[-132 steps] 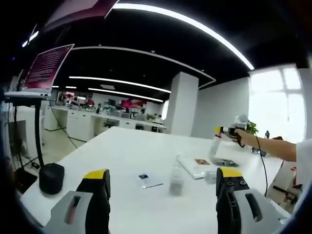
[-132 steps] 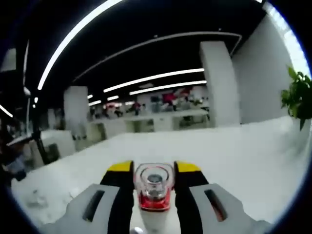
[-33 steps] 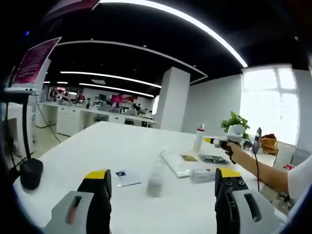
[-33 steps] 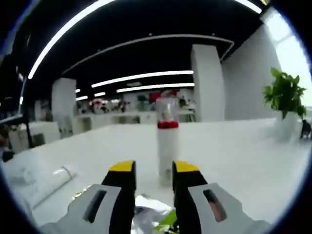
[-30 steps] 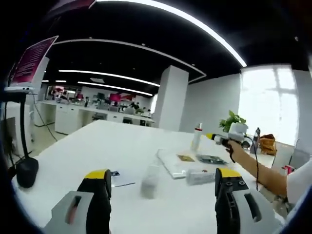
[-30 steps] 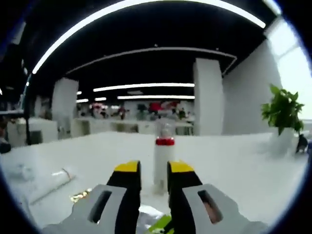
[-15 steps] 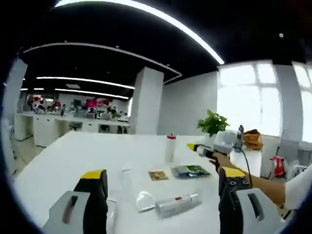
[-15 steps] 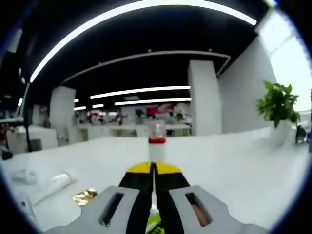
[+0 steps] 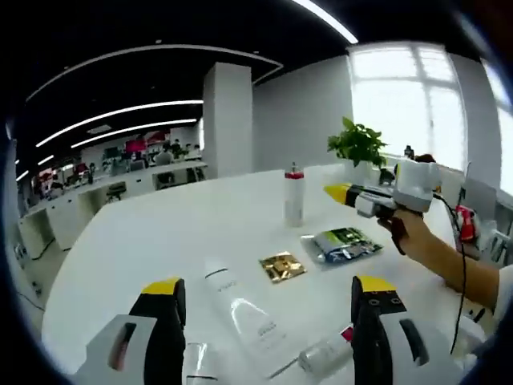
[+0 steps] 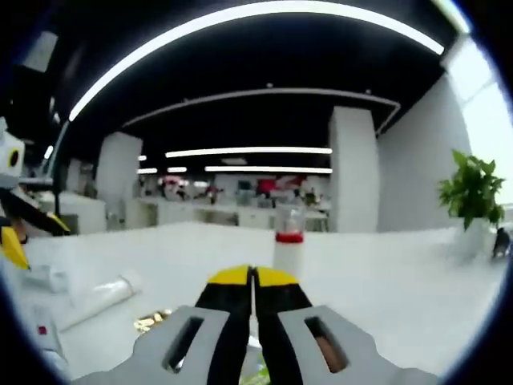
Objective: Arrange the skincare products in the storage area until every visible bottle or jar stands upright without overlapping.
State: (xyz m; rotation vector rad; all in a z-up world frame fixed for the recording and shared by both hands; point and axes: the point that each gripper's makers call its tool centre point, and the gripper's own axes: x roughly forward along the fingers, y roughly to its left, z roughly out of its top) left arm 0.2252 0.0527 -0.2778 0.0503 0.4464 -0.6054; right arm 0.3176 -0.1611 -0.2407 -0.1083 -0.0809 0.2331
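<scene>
A white bottle [image 9: 294,195] with a red collar and clear cap stands upright on the white table [image 9: 160,241]. Nearer lie a long white tube [image 9: 244,313], a small clear bottle [image 9: 325,353] on its side, a gold sachet [image 9: 280,265] and a green sachet [image 9: 345,243]. My left gripper [image 9: 268,286] hangs open above the tube, empty. A hand holds my right gripper [image 9: 330,191] shut just right of the upright bottle. In the right gripper view the right gripper [image 10: 252,277] is shut on nothing, a little short of the bottle [image 10: 288,249]; the tube [image 10: 96,301] and gold sachet [image 10: 152,321] lie to the left.
A potted plant [image 9: 357,144] stands at the table's far edge, also seen as plant [image 10: 473,188]. The left gripper [image 10: 11,241] pokes in at the left edge. Another clear item [image 9: 196,361] lies by my left finger. Bare table stretches behind the bottle.
The right gripper let go of the red-collared bottle, left it standing, backed off and shut empty. The left gripper view swung right and down, bringing the lying tube and sachets close.
</scene>
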